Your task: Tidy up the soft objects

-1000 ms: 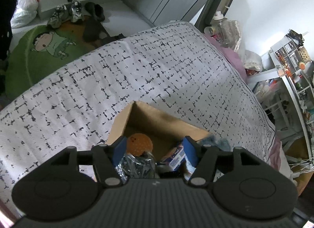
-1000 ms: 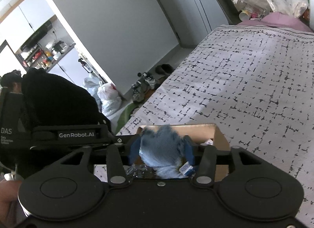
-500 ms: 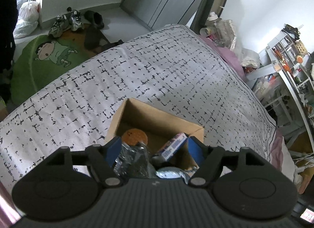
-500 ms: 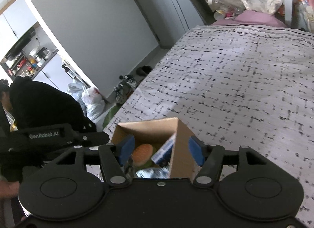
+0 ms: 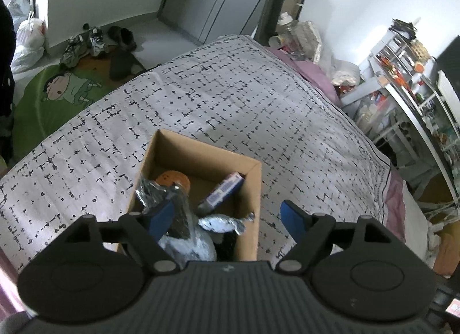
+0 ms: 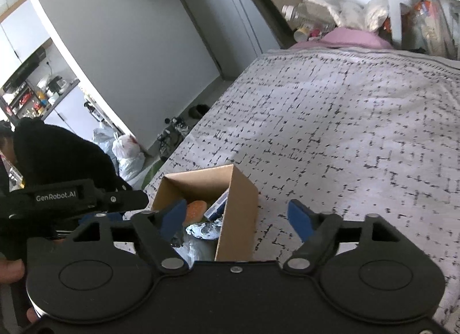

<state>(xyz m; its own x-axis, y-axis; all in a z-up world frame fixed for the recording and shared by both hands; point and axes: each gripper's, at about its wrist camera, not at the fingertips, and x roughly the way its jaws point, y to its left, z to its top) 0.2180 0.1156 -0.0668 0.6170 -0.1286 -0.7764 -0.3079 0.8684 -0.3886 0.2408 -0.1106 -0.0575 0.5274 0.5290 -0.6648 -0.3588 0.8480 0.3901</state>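
Observation:
An open cardboard box (image 5: 253,190) (image 6: 238,204) stands on the patterned bedspread (image 5: 230,110). Inside lie an orange round soft thing (image 5: 172,180) (image 6: 195,209), a blue-and-white packet (image 5: 225,190), a crinkled silver bag (image 5: 149,193) and a grey-blue soft toy (image 5: 189,243). My left gripper (image 5: 227,214) hangs above the box, its jaws opening, with nothing pressed between its blue pads. My right gripper (image 6: 240,216) is also above the box's near corner, jaws opening and holding nothing. The left gripper's body (image 6: 72,199) shows at the left of the right wrist view.
The bedspread (image 6: 345,133) stretches wide beyond the box. A purple pillow (image 5: 310,72) and clutter lie at the bed's far end, shelves (image 5: 408,75) on the right. On the floor are shoes (image 5: 86,44), a green cartoon mat (image 5: 57,92) and white bags (image 6: 126,153). A person in black (image 6: 51,150) stands at left.
Both grippers let go and spread their jaws while drawing back and upward from the box. The grey-blue soft toy held by the right gripper now lies in the box.

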